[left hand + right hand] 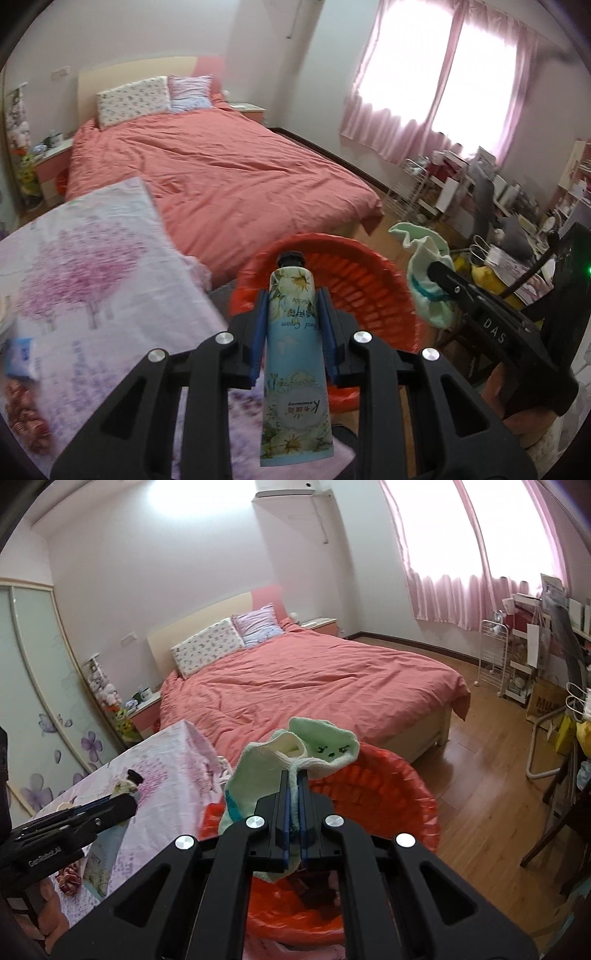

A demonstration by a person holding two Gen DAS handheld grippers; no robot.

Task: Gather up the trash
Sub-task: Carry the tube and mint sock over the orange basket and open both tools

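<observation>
Gripped a hand cream tube [293,354] in the left jaws, shut part way on its middle, with a blue pad on each side. Pointed the tube's long side straight ahead, black cap first, flat end back near the camera. Spotted the red basket [332,240] just ahead and a bit lower, with the cap lined up over its near rim.

Pinched a pale green sock [325,746] in the right jaws, shut tight on the cloth, with the open top flopped forward. Hung it right above the basket's mouth, over the red bag inside.

Judged the right jaws nearer the drop. Judged the left jaws just short of it, next to the counter [92,277] with the flowery cloth. Needed, most likely, a small push forward on the left and then a let-go on both sides.

Read "Hand Cream" upside down on the tube, plus a big "K" beside letters too small to tell. Read "DAS" on the black side of the right jaws and "GenRobot.AI" on the side of the left jaws.

Also spotted a red-and-white wrapper [26,417] and a small blue packet [22,356] on the counter.
</observation>
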